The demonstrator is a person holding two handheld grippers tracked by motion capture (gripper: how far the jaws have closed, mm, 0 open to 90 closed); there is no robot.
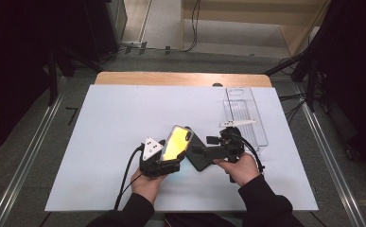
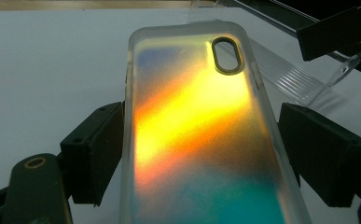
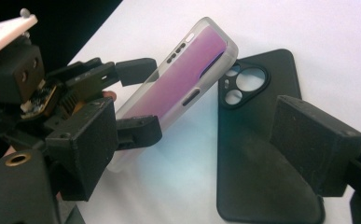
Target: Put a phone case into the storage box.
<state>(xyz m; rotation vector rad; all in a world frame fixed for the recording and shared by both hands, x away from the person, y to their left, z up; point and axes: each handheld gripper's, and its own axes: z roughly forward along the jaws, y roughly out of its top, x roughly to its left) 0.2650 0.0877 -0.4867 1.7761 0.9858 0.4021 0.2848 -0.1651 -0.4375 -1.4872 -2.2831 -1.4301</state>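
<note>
While our left gripper (image 1: 167, 158) is clamping the translucent iridescent yellow phone case (image 1: 176, 142) by its long edges and tilting it up off the white table (image 1: 100, 142), our right gripper (image 3: 187, 154) is hanging open over the matte black phone case (image 3: 257, 140) lying flat beside it. We are judging the work as partway: one case is lifted, the black one is ungrasped, and the clear ribbed plastic tray (image 1: 247, 113) beyond is holding neither.
</note>
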